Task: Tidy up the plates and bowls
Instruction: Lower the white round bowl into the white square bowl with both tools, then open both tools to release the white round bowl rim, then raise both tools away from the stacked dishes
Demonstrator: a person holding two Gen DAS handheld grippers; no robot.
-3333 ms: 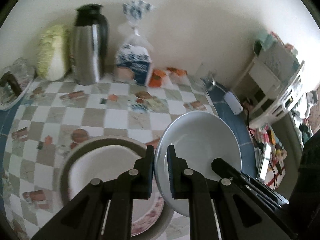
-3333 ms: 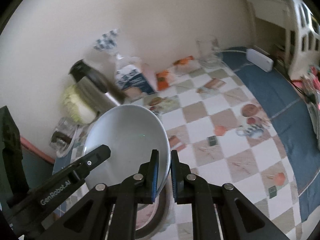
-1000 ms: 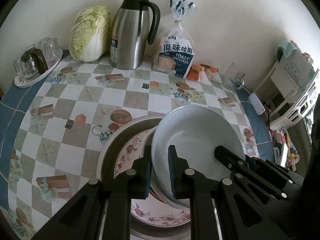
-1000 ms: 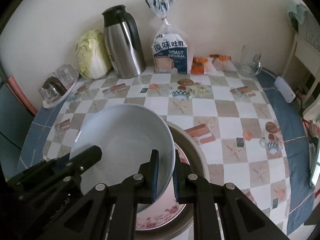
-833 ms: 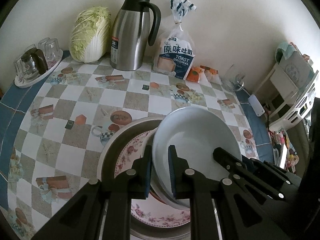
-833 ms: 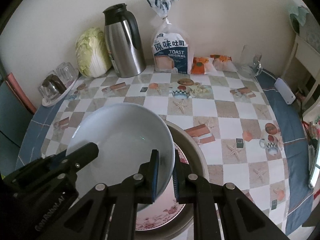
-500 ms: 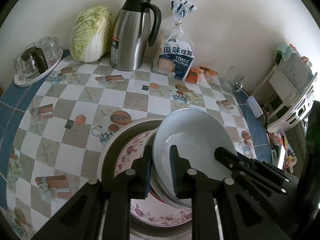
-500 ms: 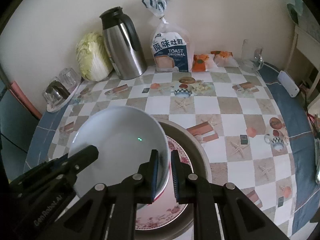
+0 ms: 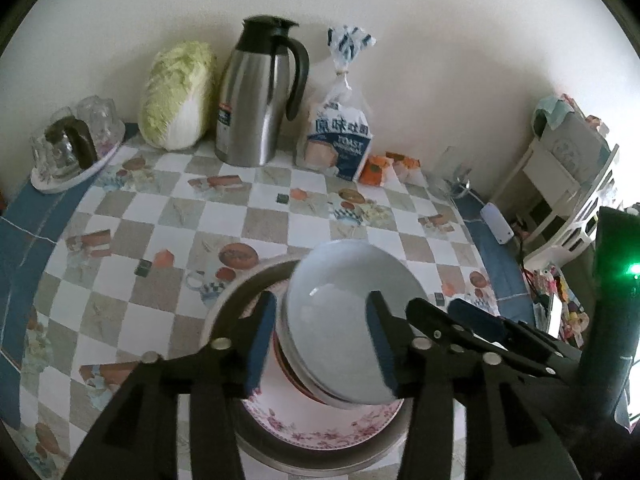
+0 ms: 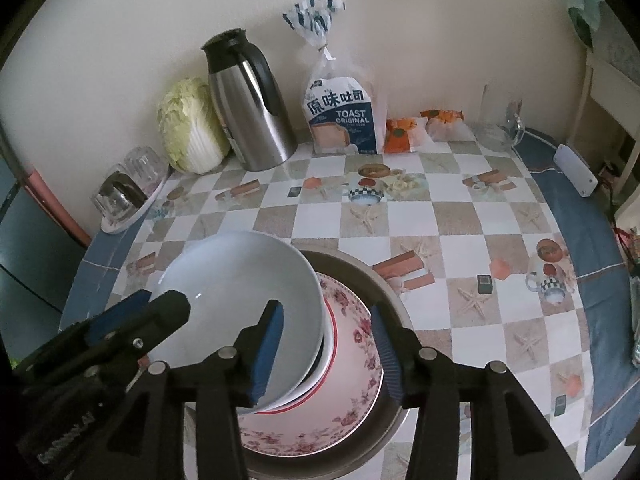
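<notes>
A white bowl [image 9: 344, 320] [image 10: 240, 300] rests nested in a red-rimmed bowl [image 10: 329, 332], on a floral plate [image 10: 356, 364] inside a wide grey dish [image 10: 360, 270]. My left gripper [image 9: 320, 340] has its jaws opening. The bowl's left rim sits between its blue pads [image 9: 260, 336] and they do not press it. My right gripper [image 10: 326, 354] is opening too, with the bowl's right rim loose between its pads [image 10: 270, 352]. Each gripper shows in the other's view: right gripper [image 9: 472, 320], left gripper [image 10: 152, 312].
Along the wall stand a cabbage [image 9: 176, 96], a steel thermos jug [image 9: 256, 96], a toast bag [image 9: 340, 144], orange packets [image 10: 400, 130] and a glass jug [image 10: 498, 124]. A tray of glasses [image 9: 68, 152] sits far left. A white device [image 10: 574, 170] lies at the table's right edge.
Both grippers have gone from shut on the white bowl's rim to wide apart. The bowl has settled onto the stack.
</notes>
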